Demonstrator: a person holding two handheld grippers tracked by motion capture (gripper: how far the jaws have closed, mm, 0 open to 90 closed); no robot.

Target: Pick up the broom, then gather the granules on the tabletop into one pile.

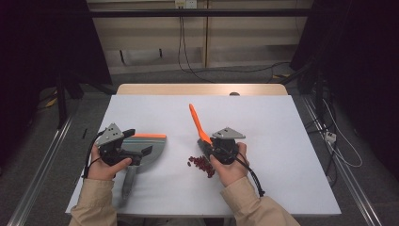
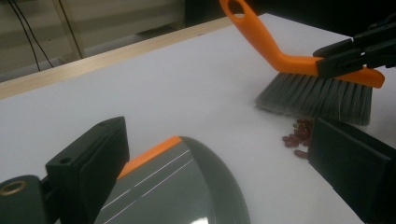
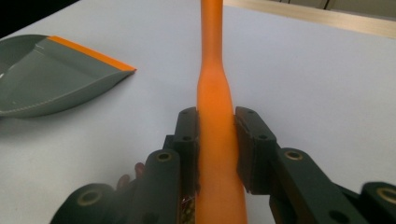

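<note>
A small brush with an orange handle (image 1: 195, 120) and grey bristles (image 2: 317, 98) is clamped in my right gripper (image 1: 208, 141), whose jaws are shut on the handle (image 3: 215, 93) just above the brush head. Its bristles rest on the white table beside a little heap of red beans (image 1: 202, 165), also seen in the left gripper view as beans (image 2: 299, 135). A grey dustpan (image 1: 157, 147) with an orange lip lies flat to the left, its lip facing the beans. My left gripper (image 1: 139, 142) hovers over the pan (image 2: 177, 186), jaws wide apart, gripping nothing.
The white table (image 1: 263, 122) has a wooden strip along its far edge. The dustpan's grey handle (image 1: 129, 181) points toward the near edge. Cables run over the floor behind and to the right of the table.
</note>
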